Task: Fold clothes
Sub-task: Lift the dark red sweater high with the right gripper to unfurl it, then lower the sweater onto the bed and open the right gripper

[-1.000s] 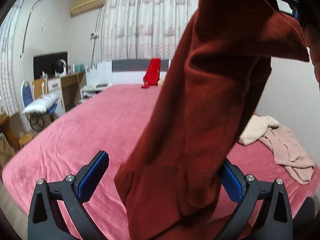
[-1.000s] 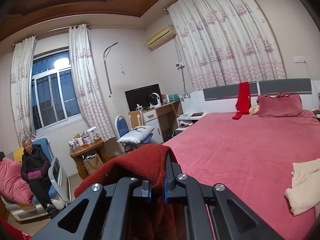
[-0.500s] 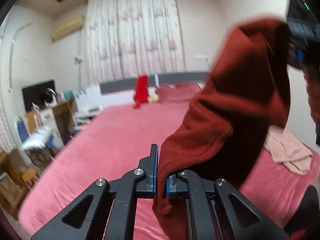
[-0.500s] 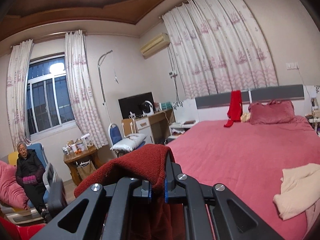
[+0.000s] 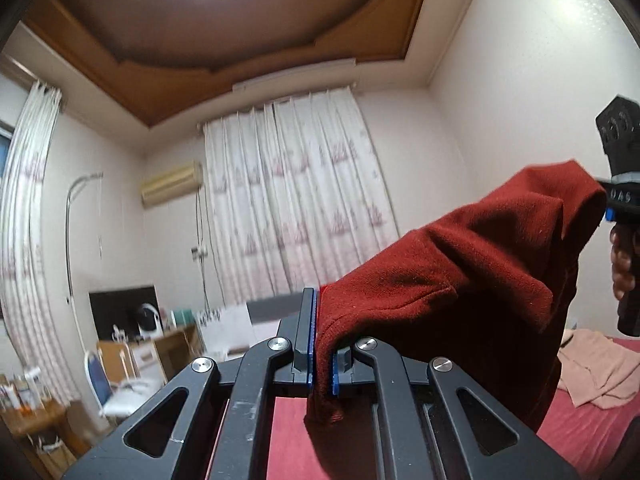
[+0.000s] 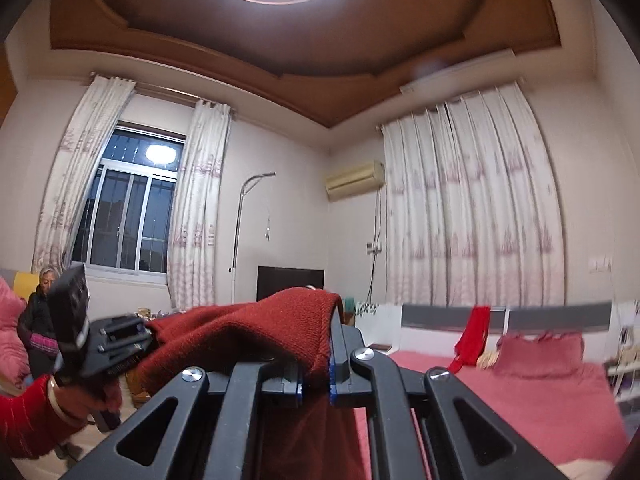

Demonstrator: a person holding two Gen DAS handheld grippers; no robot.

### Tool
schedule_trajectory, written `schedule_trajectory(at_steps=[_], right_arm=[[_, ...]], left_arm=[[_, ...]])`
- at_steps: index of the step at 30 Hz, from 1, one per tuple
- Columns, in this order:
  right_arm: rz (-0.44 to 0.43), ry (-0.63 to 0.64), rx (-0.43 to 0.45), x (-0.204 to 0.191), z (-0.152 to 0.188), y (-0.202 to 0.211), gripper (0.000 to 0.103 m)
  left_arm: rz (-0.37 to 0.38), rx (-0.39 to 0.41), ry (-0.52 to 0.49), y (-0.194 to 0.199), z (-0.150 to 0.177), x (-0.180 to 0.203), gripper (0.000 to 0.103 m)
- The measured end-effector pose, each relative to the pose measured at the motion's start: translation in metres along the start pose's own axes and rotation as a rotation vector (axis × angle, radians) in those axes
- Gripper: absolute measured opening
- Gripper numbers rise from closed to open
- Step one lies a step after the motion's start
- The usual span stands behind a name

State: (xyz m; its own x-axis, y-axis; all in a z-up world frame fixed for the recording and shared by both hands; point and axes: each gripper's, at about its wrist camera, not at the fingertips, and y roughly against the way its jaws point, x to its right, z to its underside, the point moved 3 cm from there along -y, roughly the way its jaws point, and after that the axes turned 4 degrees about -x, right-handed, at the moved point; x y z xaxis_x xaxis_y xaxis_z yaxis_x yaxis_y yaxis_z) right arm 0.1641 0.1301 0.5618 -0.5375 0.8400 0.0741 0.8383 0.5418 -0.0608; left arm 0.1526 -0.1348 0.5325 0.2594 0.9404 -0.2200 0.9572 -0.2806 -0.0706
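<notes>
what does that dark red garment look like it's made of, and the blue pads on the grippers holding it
The dark red garment looks like a soft knit, perhaps wool or fleece: matte, fuzzy, ribbed rows at the edge, thick soft folds. The blue pads of the left hand-held gripper look like rubber or textured plastic, matte, on black plastic-looking fingers. The right hand-held gripper seems the same.

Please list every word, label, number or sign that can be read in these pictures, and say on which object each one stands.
"DAS" or "0A5", white on a grey band of the right gripper, seen from the left wrist; the characters are uncertain.
A line of small white print on the body of the left gripper, seen from the right wrist: too blurred to read.
Nothing readable on the red garment, the air conditioner or the curtains.
</notes>
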Motion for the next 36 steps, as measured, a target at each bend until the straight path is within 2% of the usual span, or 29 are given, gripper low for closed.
schedule_trajectory(at_steps=[6,10,13,15,18,20,22,24,25,26,28,30,32,36], right_arm=[[-0.026,-0.015,-0.042,-0.008,0.005,0.024,0.006],[-0.098,-0.037,-0.095,-0.016,0.016,0.042,0.006],[-0.150,-0.045,-0.144,-0.023,0.030,0.051,0.006],[-0.163,-0.052,-0.183,-0.023,0.042,0.047,0.006],[-0.157,-0.076,-0.247,-0.014,0.065,0.026,0.006],[-0.138,-0.112,-0.302,0.001,0.086,0.000,0.006],[-0.060,-0.151,-0.377,0.028,0.121,-0.043,0.006],[0.042,-0.194,-0.462,0.059,0.161,-0.094,0.010],[0.097,-0.222,-0.518,0.076,0.186,-0.122,0.024],[0.163,-0.244,-0.589,0.096,0.217,-0.154,0.030],[0.252,-0.282,-0.764,0.128,0.281,-0.203,0.030],[0.320,-0.300,-0.915,0.142,0.339,-0.215,0.030],[0.262,-0.377,-0.937,0.140,0.380,-0.201,0.030],[0.228,-0.444,-0.999,0.128,0.440,-0.157,0.029]], left_arm=[[0.039,0.023,-0.017,0.035,-0.007,0.004,0.006],[0.078,-0.010,-0.001,0.055,-0.003,0.004,0.007],[0.092,-0.053,-0.027,0.063,0.013,0.011,0.010],[0.108,-0.096,-0.028,0.056,0.027,0.014,0.010],[0.125,-0.178,-0.026,0.020,0.058,0.015,0.010],[0.131,-0.259,-0.022,-0.026,0.085,0.013,0.012],[0.116,-0.338,-0.043,-0.077,0.117,0.018,0.024],[0.061,-0.429,-0.063,-0.142,0.160,0.021,0.059],[0.022,-0.486,-0.063,-0.179,0.186,0.021,0.067],[-0.010,-0.552,-0.052,-0.212,0.214,0.022,0.074],[-0.061,-0.725,-0.026,-0.262,0.279,0.027,0.074],[-0.079,-0.873,-0.002,-0.283,0.338,0.038,0.074],[-0.054,-0.963,0.023,-0.278,0.390,0.054,0.074],[-0.033,-0.984,0.051,-0.238,0.447,0.091,0.074]])
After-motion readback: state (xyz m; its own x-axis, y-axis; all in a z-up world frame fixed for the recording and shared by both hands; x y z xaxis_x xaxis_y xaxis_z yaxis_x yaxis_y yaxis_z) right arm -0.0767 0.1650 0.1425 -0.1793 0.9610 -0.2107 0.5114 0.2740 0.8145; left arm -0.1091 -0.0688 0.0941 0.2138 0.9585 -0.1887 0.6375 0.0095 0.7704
